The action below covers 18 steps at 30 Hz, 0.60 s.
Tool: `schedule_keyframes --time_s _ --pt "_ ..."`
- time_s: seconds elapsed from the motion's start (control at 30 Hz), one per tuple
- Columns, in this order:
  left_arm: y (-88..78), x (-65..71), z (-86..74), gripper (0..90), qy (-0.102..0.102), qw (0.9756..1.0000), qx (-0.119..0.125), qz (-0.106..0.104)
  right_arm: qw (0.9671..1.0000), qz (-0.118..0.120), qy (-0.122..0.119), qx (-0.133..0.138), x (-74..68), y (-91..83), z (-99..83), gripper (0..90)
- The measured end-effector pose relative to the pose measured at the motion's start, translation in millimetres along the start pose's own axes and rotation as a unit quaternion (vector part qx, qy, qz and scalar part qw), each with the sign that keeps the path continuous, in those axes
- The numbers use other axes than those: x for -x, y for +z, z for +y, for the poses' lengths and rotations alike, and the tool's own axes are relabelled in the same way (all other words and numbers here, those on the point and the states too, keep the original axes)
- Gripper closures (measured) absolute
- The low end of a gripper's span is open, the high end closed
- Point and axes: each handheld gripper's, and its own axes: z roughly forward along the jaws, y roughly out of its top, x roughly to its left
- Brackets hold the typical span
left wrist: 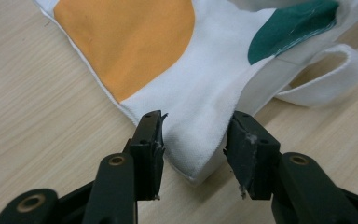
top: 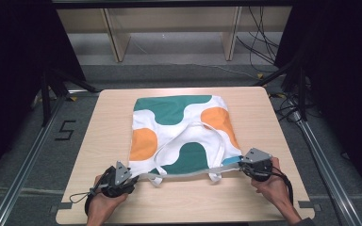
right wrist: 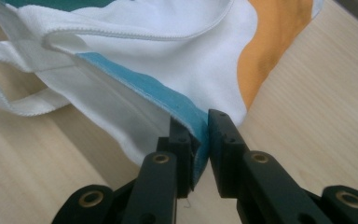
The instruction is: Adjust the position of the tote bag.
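A white tote bag [top: 179,127] with green and orange patches lies flat on the wooden table [top: 108,122], its straps [top: 188,129] folded over it. My left gripper [top: 133,178] is at the bag's near left corner. In the left gripper view the jaws [left wrist: 196,126] stand apart with that white corner [left wrist: 200,93] lying between them, unpinched. My right gripper [top: 242,165] is at the near right corner. In the right gripper view it [right wrist: 204,123] is shut on the bag's blue-edged hem [right wrist: 168,93], lifting it slightly. A strap loop [right wrist: 9,93] lies beside it.
Bare table surrounds the bag on all sides, with its front edge [top: 184,219] close to my hands. Metal rails [top: 23,160] run along both sides of the table. Wooden shelving [top: 169,28] stands behind it, and cables [top: 264,42] lie on the floor at back right.
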Motion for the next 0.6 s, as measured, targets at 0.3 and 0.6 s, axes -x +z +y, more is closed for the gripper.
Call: schedule_keyframes --time_s 0.3,0.6 --pt "15.3 6.2 10.3 55.3 -0.005 0.9996 -0.020 0.018 1.0000 0.009 0.003 0.002 -5.7 -5.6 -5.3 79.8" --pt "15.3 8.0 17.2 79.2 0.021 0.9996 -0.007 0.017 0.9999 0.009 -0.006 0.008 -4.5 -5.6 -4.6 79.7"
